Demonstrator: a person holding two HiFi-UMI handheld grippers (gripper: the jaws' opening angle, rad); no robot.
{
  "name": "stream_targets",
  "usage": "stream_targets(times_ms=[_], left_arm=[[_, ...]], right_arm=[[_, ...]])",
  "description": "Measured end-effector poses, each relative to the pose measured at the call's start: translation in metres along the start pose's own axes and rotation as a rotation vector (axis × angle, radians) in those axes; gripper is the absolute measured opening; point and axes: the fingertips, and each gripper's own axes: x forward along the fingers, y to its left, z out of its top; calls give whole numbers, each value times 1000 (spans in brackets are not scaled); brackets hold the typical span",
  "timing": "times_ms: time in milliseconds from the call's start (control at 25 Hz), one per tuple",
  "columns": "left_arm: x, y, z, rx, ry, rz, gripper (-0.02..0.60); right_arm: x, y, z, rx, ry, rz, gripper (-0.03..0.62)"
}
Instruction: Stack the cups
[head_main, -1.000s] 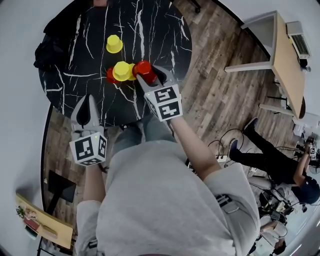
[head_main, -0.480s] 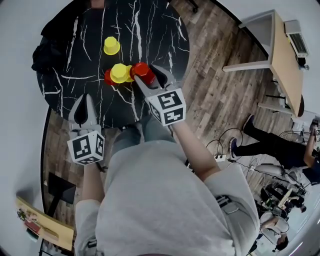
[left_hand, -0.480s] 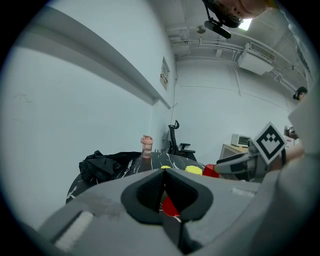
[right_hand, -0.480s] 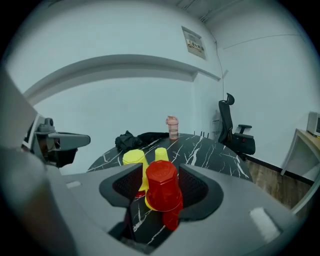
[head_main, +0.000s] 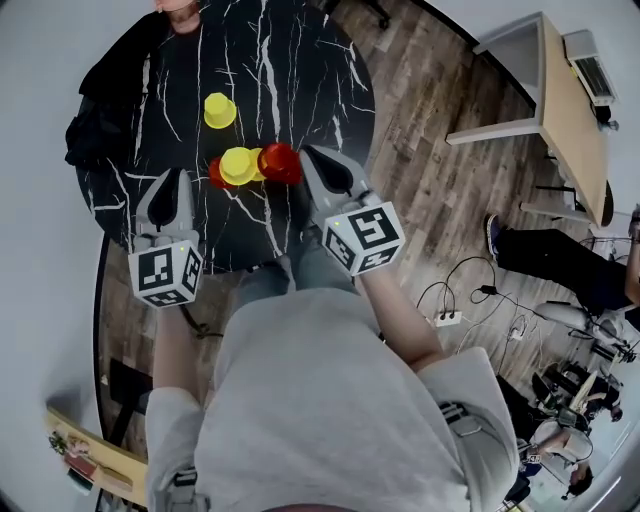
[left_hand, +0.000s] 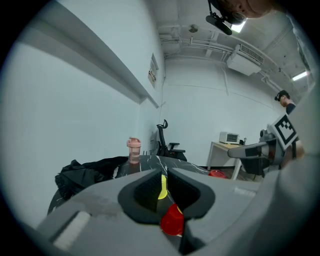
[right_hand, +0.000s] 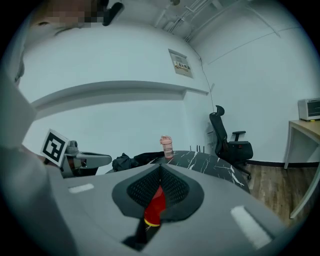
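The wood-plank floor (head_main: 430, 190) fills the right of the head view, and on it stands the round black marble table with white veins (head_main: 290, 60), a heap of black cloth (head_main: 100, 115) lying along its left edge. Both tools reach in over the near rim. The left gripper (head_main: 168, 188) hovers above the near-left part of the table, well apart from the cups. Its own view shows the jaws a narrow gap apart with nothing between them, only a yellow and a red cup far off through the slot. The right gripper (head_main: 322, 165) sits just to the right of the cluster, its tip close beside the red plastic cup (head_main: 280, 162). In its own view the pads are pinched nearly together, meeting at the far end, and they hold nothing: the red cup only shows beyond them, through the thin wedge that is left. That red cup stands on a lower yellow cup (right_hand: 150, 223), of which only the rim shows there, making a two-high stack near the middle of the table. Just left of the stack is a yellow plastic cup (head_main: 238, 165), and against that one's left side a second red cup (head_main: 215, 175), partly covered. Farther back, apart from the group, a lone yellow cup (head_main: 219, 110) stands upside down. At the table's far edge a small translucent pink bottle (right_hand: 166, 146) stands upright.
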Motion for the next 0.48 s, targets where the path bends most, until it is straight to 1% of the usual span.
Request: stream_targets(times_ms=[40, 160, 240, 360, 480], left_arm=[[9, 0, -1, 9, 14, -27, 52], [35, 2, -6, 36, 60, -82, 80], [53, 6, -11, 23, 86, -111, 89], [81, 13, -21, -21, 126, -148, 114], [106, 17, -32, -26, 169, -180, 149]], right_arm=[[-1, -3, 2, 6, -3, -8, 3], [-7, -10, 5, 19, -7, -34, 3], [-11, -16, 5, 29, -4, -51, 3], [-16, -25, 1, 40, 8, -81, 5], [-21, -34, -2, 52, 19, -114, 3]])
